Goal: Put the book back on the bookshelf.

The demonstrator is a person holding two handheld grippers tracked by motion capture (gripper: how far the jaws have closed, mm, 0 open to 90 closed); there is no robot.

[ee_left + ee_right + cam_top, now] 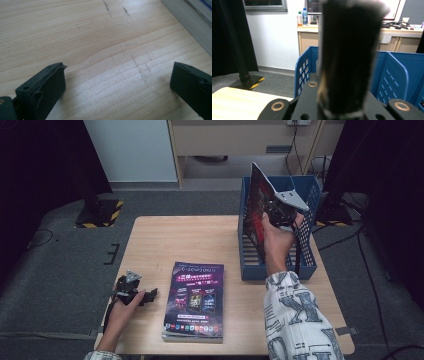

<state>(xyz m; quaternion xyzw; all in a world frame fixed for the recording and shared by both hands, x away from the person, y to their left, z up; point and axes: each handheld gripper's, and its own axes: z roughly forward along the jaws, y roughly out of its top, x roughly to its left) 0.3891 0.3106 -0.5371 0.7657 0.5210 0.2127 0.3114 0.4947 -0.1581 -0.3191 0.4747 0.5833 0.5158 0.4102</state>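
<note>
Left side first: my left gripper (pixel 146 296) rests on the wooden table (pixel 165 240) near the front-left corner, jaws spread wide with nothing between them. In the left gripper view I see bare wood grain between the two black pads (pixel 47 85), and the page edges of the book stack (pixel 190 22) off toward the upper right. I judge this hand is parked, waiting its turn, close enough to reach the stack.

Middle: the book stack (pixel 194 302) lies flat near the front edge, purple glossy cover up, just beside the left gripper but apart from it. Looks like at least one more volume under the top one, likely the supply for filing.

Right: my right gripper (pixel 270 217) is clamped tight on a thin dark-covered book (pixel 257 210), held upright on edge, tilted a bit, over the blue file rack (pixel 307 262). The rack stands at the table's right-back area with slotted dividers. In the right gripper view the book's edge (pixel 347 55) rises blurred straight out of the jaws, blue rack walls (pixel 303 72) on either side. Held vertical so it can slide down between dividers. I judge the bottom edge is inside or just at the rack; contact with the rack floor I cannot tell.
</note>
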